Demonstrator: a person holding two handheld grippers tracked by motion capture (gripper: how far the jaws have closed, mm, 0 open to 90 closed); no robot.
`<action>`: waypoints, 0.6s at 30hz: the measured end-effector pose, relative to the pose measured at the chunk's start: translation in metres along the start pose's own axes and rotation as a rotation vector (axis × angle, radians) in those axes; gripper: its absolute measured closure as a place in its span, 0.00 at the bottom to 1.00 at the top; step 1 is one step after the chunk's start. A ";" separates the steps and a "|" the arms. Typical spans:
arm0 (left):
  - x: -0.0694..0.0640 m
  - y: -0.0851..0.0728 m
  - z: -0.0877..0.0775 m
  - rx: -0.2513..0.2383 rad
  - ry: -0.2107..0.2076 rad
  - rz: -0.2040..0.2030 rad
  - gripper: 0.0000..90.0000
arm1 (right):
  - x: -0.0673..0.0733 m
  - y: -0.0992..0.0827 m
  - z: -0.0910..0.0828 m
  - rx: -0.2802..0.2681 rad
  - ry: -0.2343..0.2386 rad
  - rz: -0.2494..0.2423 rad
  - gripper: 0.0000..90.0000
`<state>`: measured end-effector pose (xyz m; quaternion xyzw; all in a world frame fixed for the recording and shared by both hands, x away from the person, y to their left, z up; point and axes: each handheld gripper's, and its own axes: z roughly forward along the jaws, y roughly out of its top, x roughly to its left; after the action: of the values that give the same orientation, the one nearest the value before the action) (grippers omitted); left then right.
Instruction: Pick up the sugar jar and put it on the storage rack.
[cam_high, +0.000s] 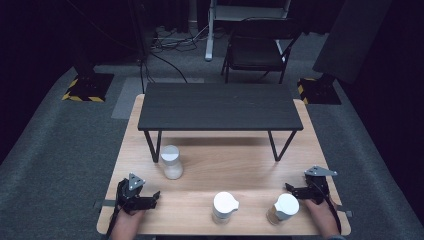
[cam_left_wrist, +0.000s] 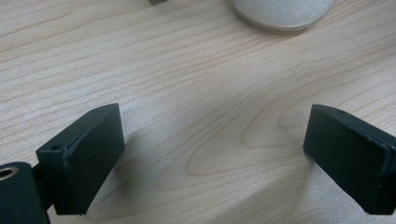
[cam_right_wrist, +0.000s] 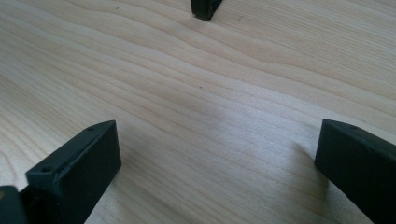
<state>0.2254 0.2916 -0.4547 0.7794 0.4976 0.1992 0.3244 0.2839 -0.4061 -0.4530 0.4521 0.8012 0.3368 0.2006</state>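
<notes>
Both tools rest on the wooden surface (cam_high: 210, 165), jaws wide and empty: left tool (cam_high: 154, 196), right tool (cam_high: 291, 189). Nearest container (cam_high: 283, 208) stands just beside the right tool. Step: pre-grasp. Next: align jaws around it.

Dark room, grey carpet (cam_high: 60, 145), black chair (cam_high: 257, 47).

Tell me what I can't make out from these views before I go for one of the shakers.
- Left shaker, left gripper view: cut off by the top edge; just its rounded base shows.
- Right shaker, high view: too small to tell its brownish contents.
- Middle shaker, high view: lid detail too small to read.
- Shelf leg, right gripper view: cut off by the top edge.
- Table under the dark shelf, high view: hidden by the shelf top.
</notes>
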 end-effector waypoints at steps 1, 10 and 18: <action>0.000 0.000 0.000 0.000 0.000 0.000 0.05 | 0.000 0.000 0.000 0.000 0.000 0.000 0.00; 0.003 0.001 0.000 -0.003 -0.011 -0.011 0.07 | 0.000 0.000 0.000 0.000 0.002 -0.002 0.00; 0.000 -0.003 -0.011 -0.087 -0.010 -0.001 0.07 | 0.000 0.000 0.000 0.001 0.003 -0.001 0.00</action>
<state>0.2171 0.2962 -0.4490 0.7654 0.4872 0.2168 0.3604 0.2839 -0.4063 -0.4530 0.4513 0.8018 0.3371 0.1993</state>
